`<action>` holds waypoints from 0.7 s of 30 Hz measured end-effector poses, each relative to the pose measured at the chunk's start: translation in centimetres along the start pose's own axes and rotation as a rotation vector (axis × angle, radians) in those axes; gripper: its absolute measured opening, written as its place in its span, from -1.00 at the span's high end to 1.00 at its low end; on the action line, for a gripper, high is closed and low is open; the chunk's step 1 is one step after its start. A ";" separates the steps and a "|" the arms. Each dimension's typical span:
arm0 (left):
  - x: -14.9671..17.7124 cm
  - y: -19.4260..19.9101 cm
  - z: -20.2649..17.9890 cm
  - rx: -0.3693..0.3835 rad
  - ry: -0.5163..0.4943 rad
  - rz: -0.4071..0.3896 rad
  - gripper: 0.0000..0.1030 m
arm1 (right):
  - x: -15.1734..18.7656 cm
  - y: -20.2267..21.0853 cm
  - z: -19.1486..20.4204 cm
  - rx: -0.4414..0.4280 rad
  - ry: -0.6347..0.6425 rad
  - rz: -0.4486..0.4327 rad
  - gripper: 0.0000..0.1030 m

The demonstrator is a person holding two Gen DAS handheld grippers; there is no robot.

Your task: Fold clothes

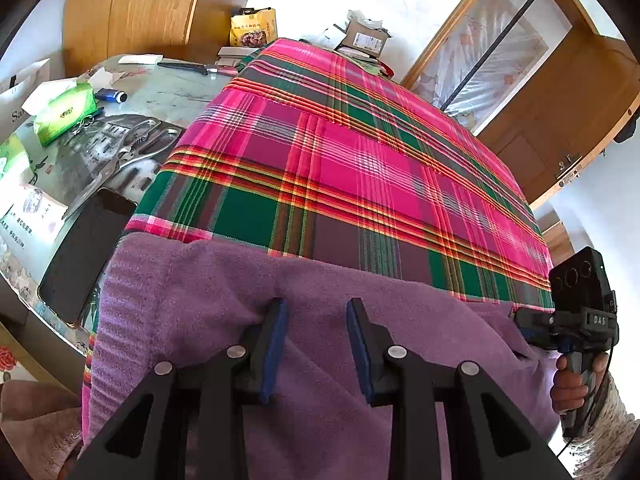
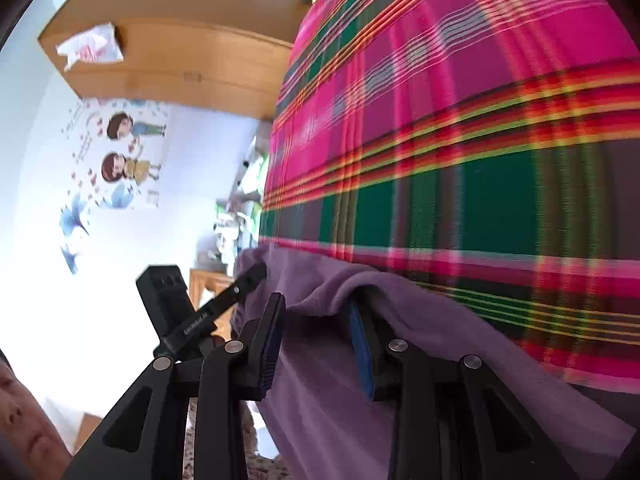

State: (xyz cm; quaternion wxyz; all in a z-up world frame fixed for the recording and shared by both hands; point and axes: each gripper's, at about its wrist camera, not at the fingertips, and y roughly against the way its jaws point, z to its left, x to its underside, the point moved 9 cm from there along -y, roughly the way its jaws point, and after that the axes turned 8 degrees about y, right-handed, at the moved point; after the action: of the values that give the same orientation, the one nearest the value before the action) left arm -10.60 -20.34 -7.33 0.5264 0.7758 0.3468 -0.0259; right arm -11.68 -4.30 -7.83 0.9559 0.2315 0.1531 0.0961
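- A soft purple garment (image 1: 248,312) lies at the near edge of a bright plaid cloth (image 1: 360,168). The cloth is pink, green and red, and it covers most of the desk (image 1: 168,92).
- The left gripper (image 1: 317,344) points down at the purple garment. Its two fingers (image 1: 276,344) stand partly apart with blue pads. The left finger touches a fold of the garment. Purple cloth shows in the gap, but the pads do not squeeze it.
- The right gripper (image 2: 317,340) sits at the other end of the garment (image 2: 420,328). Its fingers (image 2: 272,344) are also partly apart. A fold of purple cloth drapes over the tip of the right finger. I cannot tell if it is pinched.
- In the left view, a hand (image 1: 576,388) holds the right gripper's handle at the right edge.
- On the bare part of the desk, to the left of the plaid cloth, lie a green tissue pack (image 1: 64,114), silver scissors (image 1: 132,152) and a dark phone (image 1: 86,252).
- Cartoon stickers (image 2: 128,152) are on the white wall (image 2: 192,152).
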 end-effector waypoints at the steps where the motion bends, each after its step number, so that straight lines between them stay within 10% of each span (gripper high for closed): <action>1: 0.0 0.0 0.0 0.000 0.000 0.000 0.39 | 0.1 -0.6 0.1 0.006 0.006 0.014 0.36; 15: -0.1 0.0 0.1 0.006 -0.004 -0.003 0.39 | -0.7 -2.8 1.0 0.046 0.069 0.088 0.32; 21: -0.1 0.0 0.2 0.017 -0.005 -0.004 0.39 | -1.1 -2.3 0.1 0.065 0.059 0.065 0.80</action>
State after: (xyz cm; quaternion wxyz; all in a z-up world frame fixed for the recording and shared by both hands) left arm -10.59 -20.50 -7.36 0.5207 0.7794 0.3468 -0.0319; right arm -12.40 -6.65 -8.53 0.9393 0.2642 0.1766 0.1289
